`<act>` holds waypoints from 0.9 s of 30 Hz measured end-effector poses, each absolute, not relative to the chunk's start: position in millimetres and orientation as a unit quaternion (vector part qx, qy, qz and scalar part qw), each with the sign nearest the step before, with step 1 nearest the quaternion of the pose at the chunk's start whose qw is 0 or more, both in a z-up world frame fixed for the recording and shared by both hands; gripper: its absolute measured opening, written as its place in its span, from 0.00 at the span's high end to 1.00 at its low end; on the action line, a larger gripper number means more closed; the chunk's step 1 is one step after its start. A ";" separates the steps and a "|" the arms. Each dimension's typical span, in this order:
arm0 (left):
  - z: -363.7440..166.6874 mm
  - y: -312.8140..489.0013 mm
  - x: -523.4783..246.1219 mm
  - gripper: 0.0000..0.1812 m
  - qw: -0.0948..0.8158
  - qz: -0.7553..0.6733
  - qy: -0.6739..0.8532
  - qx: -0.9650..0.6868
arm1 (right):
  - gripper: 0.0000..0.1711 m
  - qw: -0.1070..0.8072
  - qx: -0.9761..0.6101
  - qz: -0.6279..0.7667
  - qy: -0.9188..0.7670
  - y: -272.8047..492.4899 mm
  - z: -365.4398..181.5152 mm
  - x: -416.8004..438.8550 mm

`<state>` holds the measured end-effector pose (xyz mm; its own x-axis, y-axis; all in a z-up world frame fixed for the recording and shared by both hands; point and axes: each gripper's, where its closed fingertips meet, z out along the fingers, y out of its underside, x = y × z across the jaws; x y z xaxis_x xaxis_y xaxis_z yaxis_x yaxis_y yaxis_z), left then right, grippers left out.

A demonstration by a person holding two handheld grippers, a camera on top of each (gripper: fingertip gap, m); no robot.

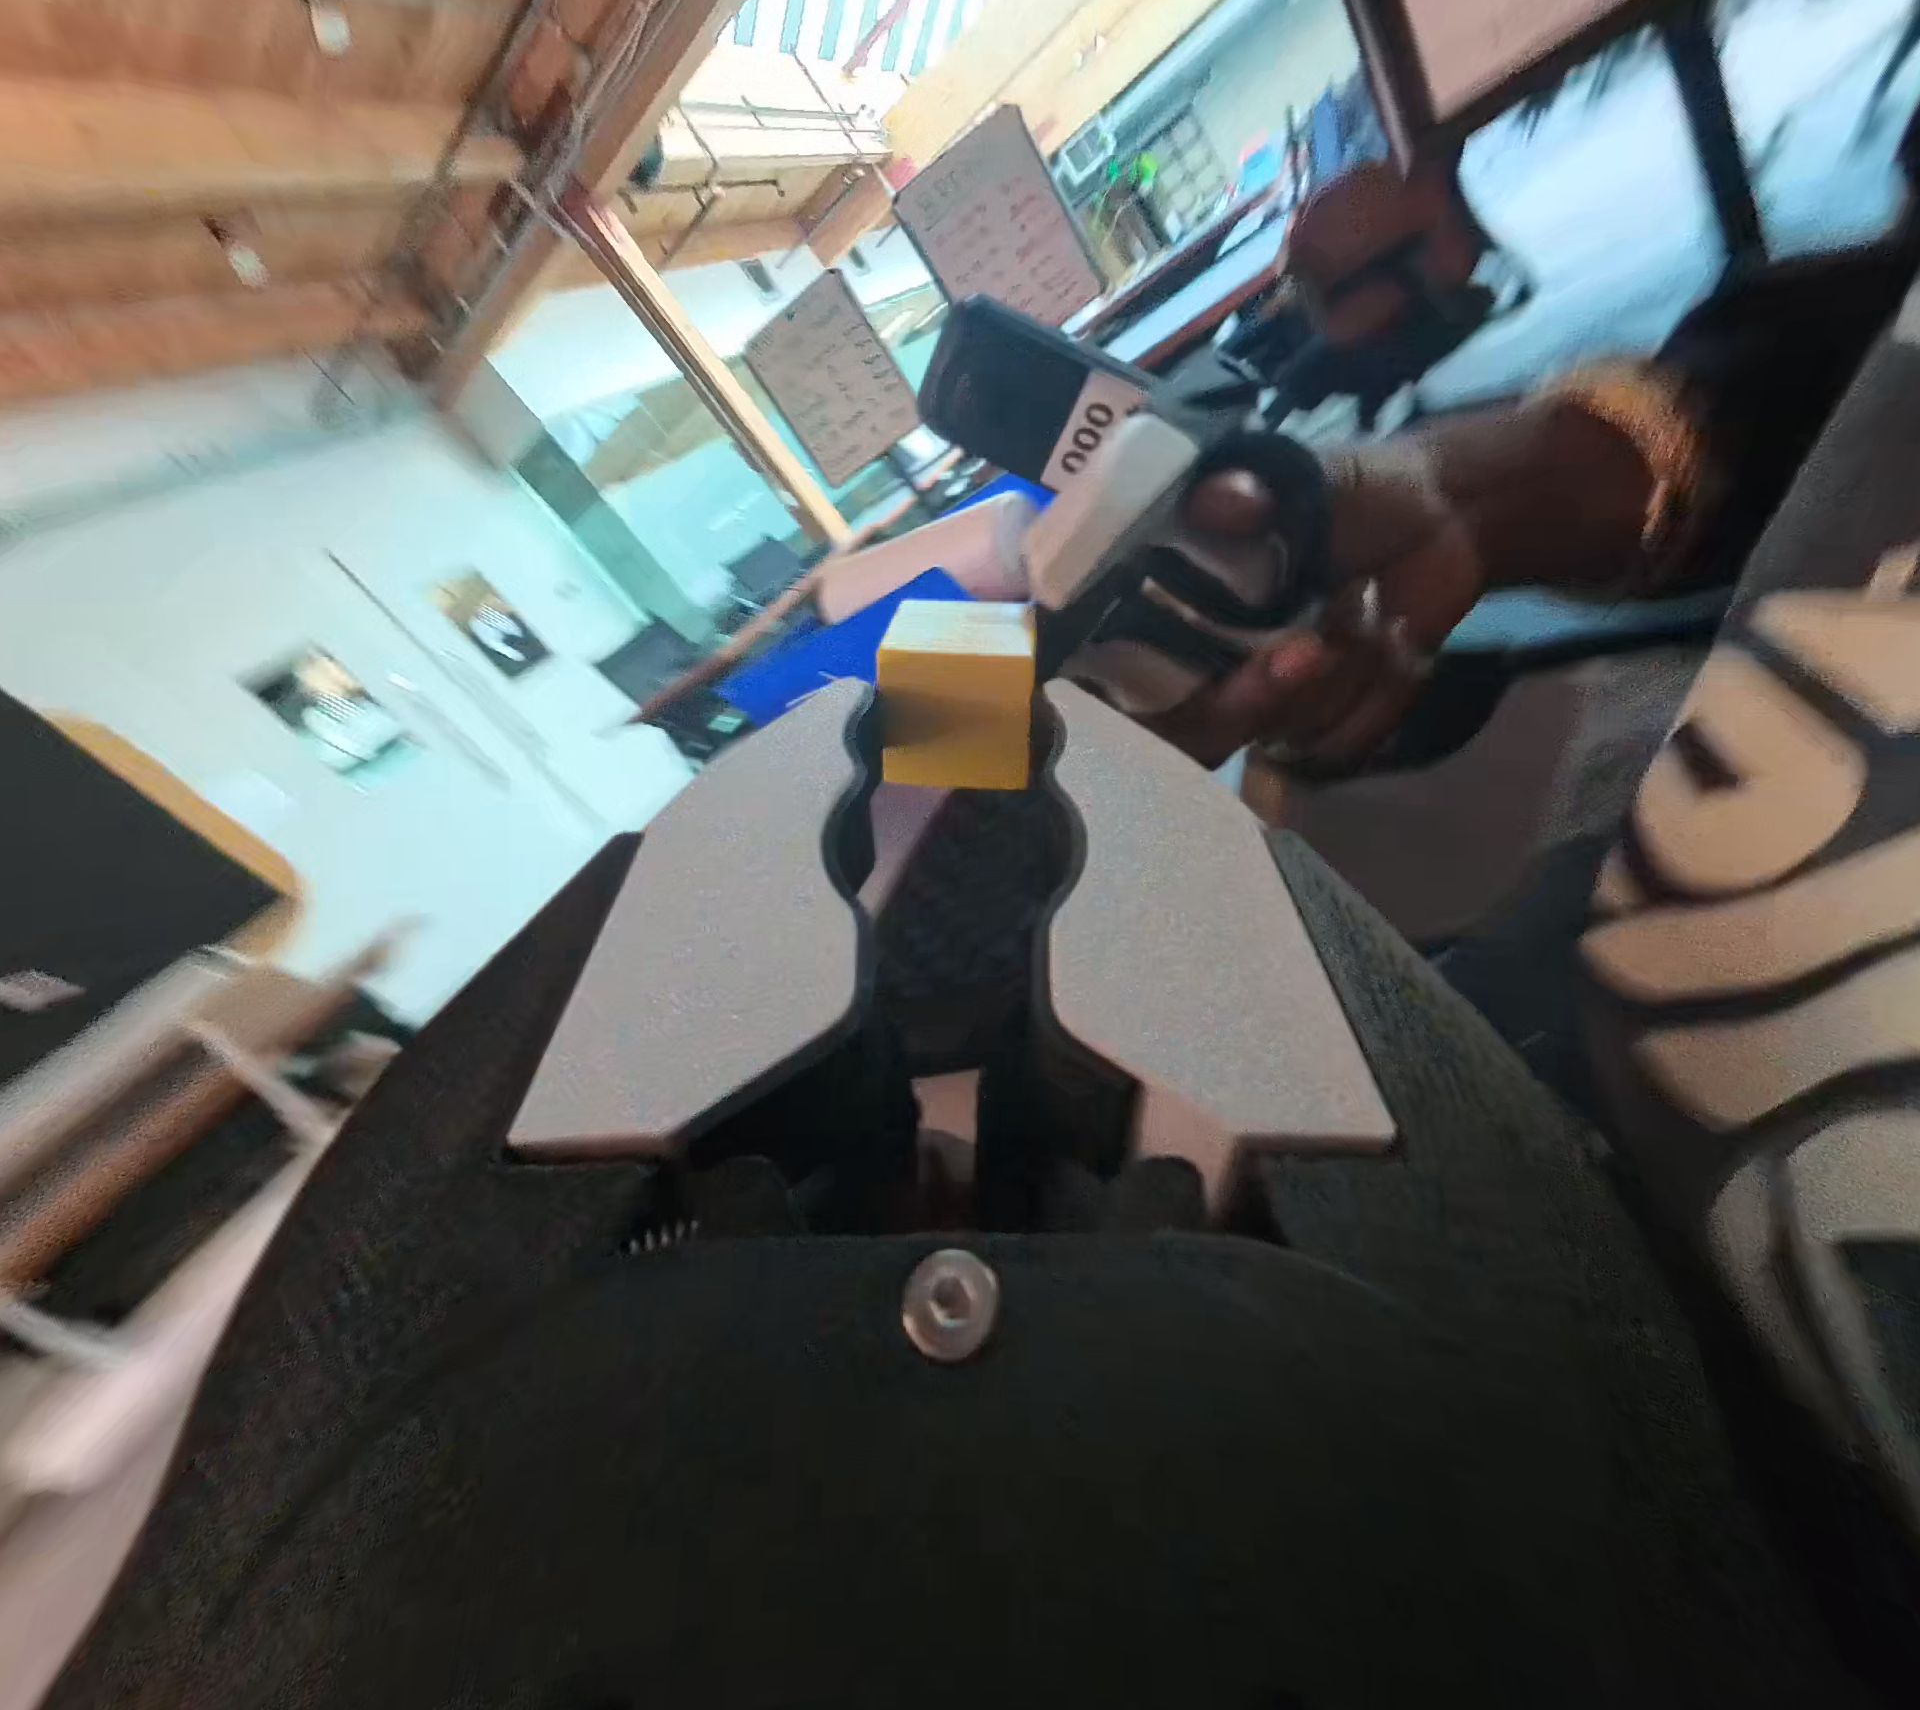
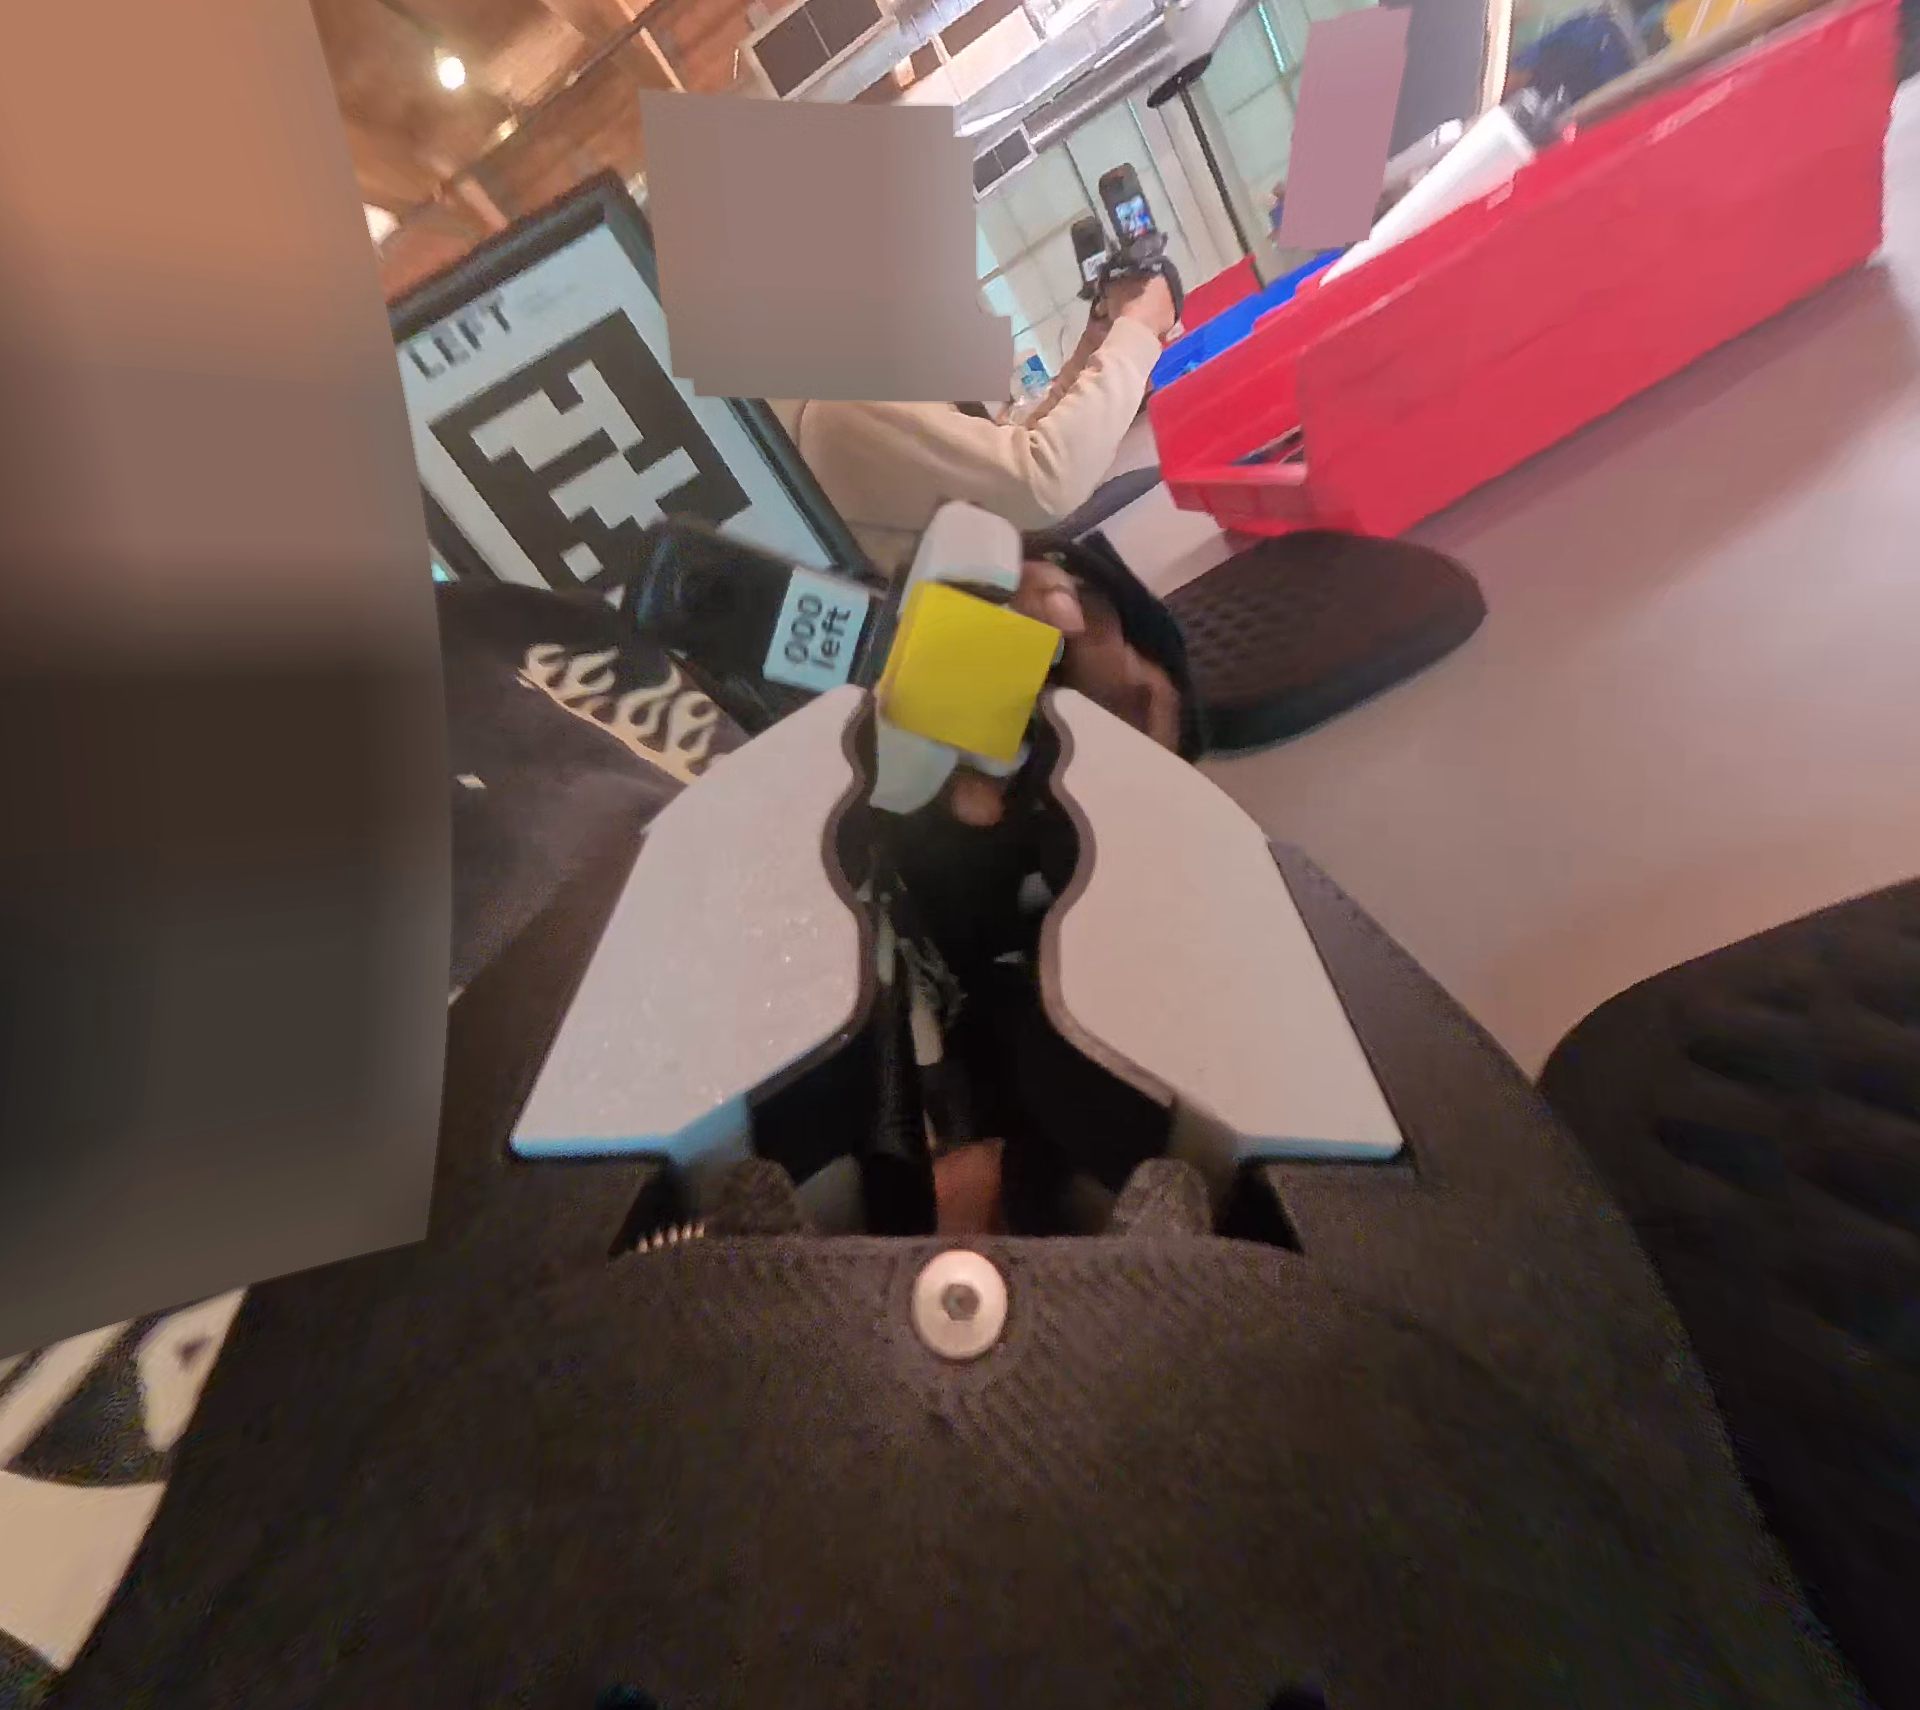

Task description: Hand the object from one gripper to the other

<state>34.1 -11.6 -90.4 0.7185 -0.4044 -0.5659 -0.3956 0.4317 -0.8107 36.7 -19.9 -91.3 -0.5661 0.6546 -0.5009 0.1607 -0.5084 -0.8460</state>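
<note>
A yellow cube (image 1: 956, 725) sits between the fingertips of my left gripper (image 1: 956, 704), whose jaws press on its two sides. In the right wrist view the same cube (image 2: 966, 684) sits between the tips of my right gripper (image 2: 956, 710), whose jaws touch its sides too. Both grippers meet on the cube in mid-air, turned crosswise to each other. One grey finger (image 1: 914, 564) of the right gripper lies along the cube's top in the left wrist view. The left gripper's fingers (image 2: 966, 548) bracket the cube above and below in the right wrist view.
Red bins (image 2: 1558, 330) and blue bins (image 2: 1216, 330) stand on a brown table (image 2: 1558, 725) to the right. A black mesh chair back (image 2: 1320, 621) is just behind the cube. Another person (image 2: 1039, 434) holds grippers farther back. A black-and-white marker board (image 2: 582, 434) stands at the left.
</note>
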 end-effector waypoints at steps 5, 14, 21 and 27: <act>-80.8 -17.3 38.9 0.85 0.672 -0.399 0.199 -0.591 | 0.69 0.445 -0.303 0.582 -0.610 -15.7 -87.3 48.5; -96.8 -30.5 67.5 0.85 0.503 -0.599 0.169 -0.600 | 0.76 0.639 -0.135 0.357 -0.668 -29.6 -86.3 59.6; -88.1 -36.4 65.7 0.80 0.547 -0.576 0.208 -0.570 | 0.84 0.597 -0.170 0.412 -0.667 -30.8 -87.3 58.9; -97.9 -22.9 51.7 0.71 0.688 -0.278 0.312 -0.594 | 0.84 0.343 -0.362 0.662 -0.559 -15.6 -77.0 55.5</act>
